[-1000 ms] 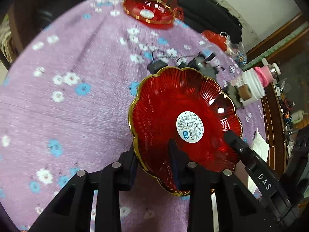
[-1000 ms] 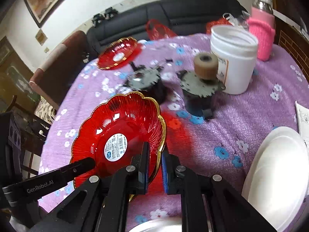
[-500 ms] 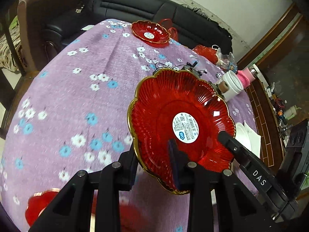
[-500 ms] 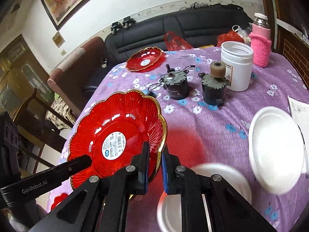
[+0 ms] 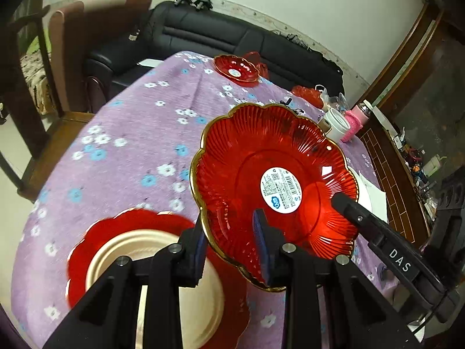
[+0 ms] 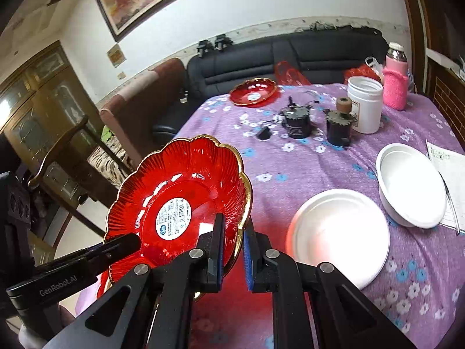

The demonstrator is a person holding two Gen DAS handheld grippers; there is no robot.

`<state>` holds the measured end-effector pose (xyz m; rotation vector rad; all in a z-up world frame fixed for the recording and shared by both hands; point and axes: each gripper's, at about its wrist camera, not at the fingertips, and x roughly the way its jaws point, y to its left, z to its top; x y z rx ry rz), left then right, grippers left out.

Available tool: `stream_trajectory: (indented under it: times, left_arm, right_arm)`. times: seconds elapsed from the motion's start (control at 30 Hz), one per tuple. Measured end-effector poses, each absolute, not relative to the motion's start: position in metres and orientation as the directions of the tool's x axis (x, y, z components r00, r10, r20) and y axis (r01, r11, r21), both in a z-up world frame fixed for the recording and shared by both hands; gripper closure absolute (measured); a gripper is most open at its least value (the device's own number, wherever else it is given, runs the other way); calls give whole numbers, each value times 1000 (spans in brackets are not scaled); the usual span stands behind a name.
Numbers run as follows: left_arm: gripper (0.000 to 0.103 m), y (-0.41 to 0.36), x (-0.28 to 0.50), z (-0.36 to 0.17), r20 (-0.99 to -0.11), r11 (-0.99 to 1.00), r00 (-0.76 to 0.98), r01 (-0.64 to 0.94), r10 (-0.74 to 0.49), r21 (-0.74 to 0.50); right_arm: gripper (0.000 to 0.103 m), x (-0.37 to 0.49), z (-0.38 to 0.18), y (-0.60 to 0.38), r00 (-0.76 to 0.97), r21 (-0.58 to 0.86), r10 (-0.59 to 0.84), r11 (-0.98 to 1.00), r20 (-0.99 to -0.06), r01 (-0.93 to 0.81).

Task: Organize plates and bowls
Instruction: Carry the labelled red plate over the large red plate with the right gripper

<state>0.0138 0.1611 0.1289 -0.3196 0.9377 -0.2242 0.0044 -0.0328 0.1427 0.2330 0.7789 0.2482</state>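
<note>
The red scalloped dish hangs in the air above the purple flowered tabletop, tilted, carried by both tools at once. It looks like moulded glass or hard clear plastic with a gilt rim and a ribbed wall: stiff, glossy and probably slippery, and likely to chip or crack if it drops or knocks another dish. A white barcode label sits in its flat centre.

The left tool is closed narrowly on the near rim, one pad inside the dish and one outside. The right tool pinches the opposite edge, its jaws almost fully together on the thin wall. The rim is the sensible place to hold it, since the ribs give the pads some bite; two opposed grips keep it from swinging.

Below the left tool lies another red dish with a pale gold plate resting in it, seemingly the stack to join. A third red dish sits at the far end of the tabletop. Nearer the right tool lie a white plate and a white bowl, with a white jar and two dark motors beyond.
</note>
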Motion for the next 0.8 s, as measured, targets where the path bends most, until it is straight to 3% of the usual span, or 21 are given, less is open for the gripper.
stream_trajectory:
  times: [0.8]
  left_arm:
    - [74,237,-78,106,-691,895,651,-38,-315,-444]
  right_arm:
    - [90,-62,119,36,628,313,389,920,-674,-235]
